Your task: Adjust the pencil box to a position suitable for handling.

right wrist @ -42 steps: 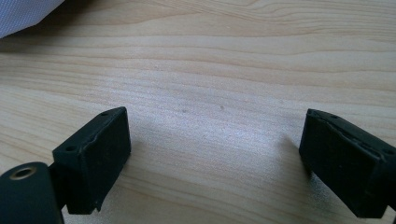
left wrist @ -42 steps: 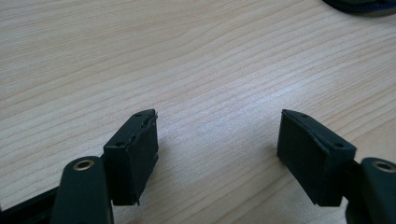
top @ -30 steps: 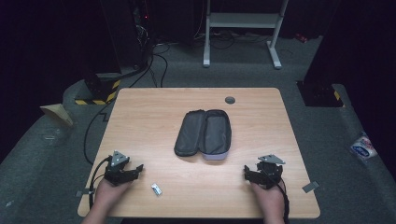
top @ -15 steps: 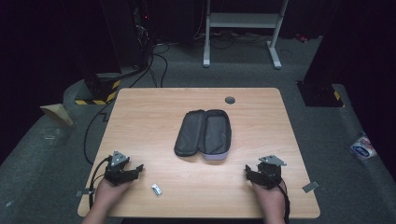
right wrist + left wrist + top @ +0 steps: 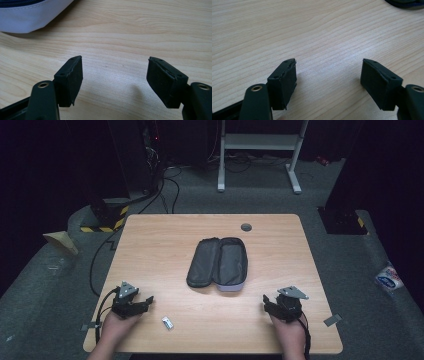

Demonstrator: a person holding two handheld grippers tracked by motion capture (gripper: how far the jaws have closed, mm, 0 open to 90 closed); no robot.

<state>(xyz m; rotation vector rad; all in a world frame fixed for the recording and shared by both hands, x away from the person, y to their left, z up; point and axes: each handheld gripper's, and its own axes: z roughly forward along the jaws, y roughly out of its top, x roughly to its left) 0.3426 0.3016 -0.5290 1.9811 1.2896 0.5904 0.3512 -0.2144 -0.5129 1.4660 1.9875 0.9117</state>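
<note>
- The left claw (image 5: 145,301) rests low on the table (image 5: 165,245) near its near-left corner, held in the person's left hand (image 5: 116,326); its jaws stand spread with only bare wood between them, as the left gripper view (image 5: 328,77) shows.
- The right claw (image 5: 267,304) sits near the table's near-right corner, in the right hand (image 5: 288,332); its jaws have just been closing somewhat, yet they stand apart with nothing between them in the right gripper view (image 5: 113,75).
- An open pouch (image 5: 218,263) lies flat in the middle of the table, between the two claws and farther from the person; its dark inside faces up and a pale outer edge shows at its near end.
- In the right gripper view the pouch's pale edge (image 5: 32,17) lies ahead and to the upper left of the jaws, apart from them; in the left gripper view a dark sliver of it (image 5: 405,3) shows at the top right corner.
- A small white item (image 5: 167,322) lies on the table just to the right of the left claw, not touching it; what it is I cannot tell.
- A round dark grommet (image 5: 246,227) sits in the table's far part, beyond the pouch.
</note>
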